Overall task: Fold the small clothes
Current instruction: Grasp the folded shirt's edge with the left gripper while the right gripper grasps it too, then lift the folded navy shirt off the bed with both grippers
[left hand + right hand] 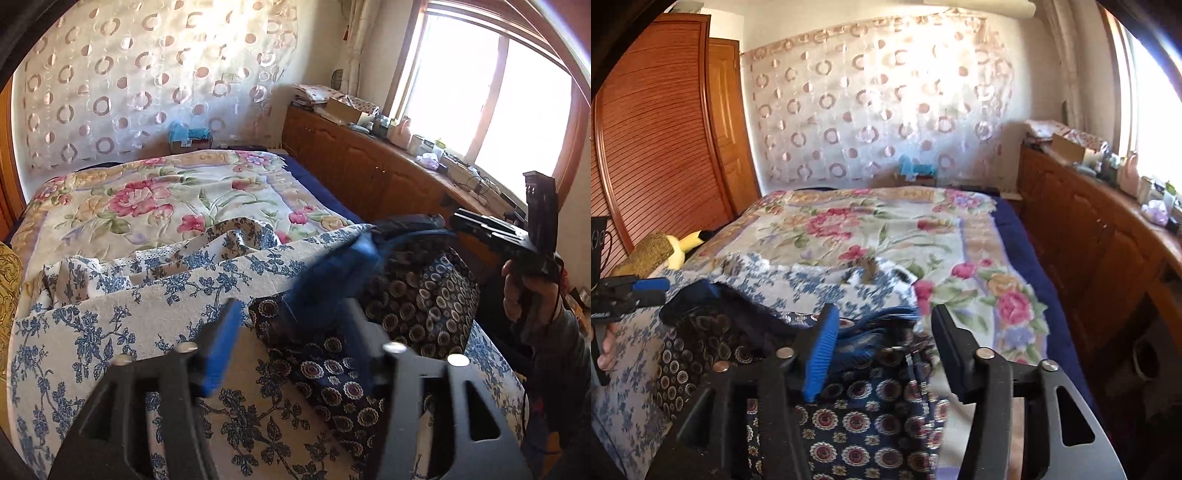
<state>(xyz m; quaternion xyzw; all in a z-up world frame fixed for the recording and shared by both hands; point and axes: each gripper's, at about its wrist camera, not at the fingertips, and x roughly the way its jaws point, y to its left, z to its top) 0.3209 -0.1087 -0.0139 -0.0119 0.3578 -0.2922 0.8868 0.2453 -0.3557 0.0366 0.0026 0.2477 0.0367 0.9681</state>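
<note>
Here, in the left wrist view, the left gripper (291,332) stands with its jaws apart, the blue pad on one finger bare and nothing pressed between them. The dark medallion-print garment (417,295) lies bunched on the bed just beyond the fingertips, spreading from the centre toward 3 o'clock, its blue lining (325,280) blurred between the two fingers. It rests on a blue-and-white floral cloth (147,295) that fills the frame from 7 to 10 o'clock. Behind, at 11 o'clock, a rose-print bedspread (147,192) covers the bed. At 3 o'clock a hand (524,291) holds the right gripper (443,223), seen side-on above the garment's far edge.

In the right wrist view, the right gripper (886,339) also has its jaws spread, pads touching nothing. The garment (857,406) lies under and between the fingers, from the centre down to 6 o'clock, its blue lining (871,332) turned up near the fingertips. At 9 o'clock the left gripper (661,290) sits at the garment's other end. The rose-print bedspread (886,229) stretches to 12 o'clock, with a wooden cabinet (1089,236) at 3 o'clock.
</note>
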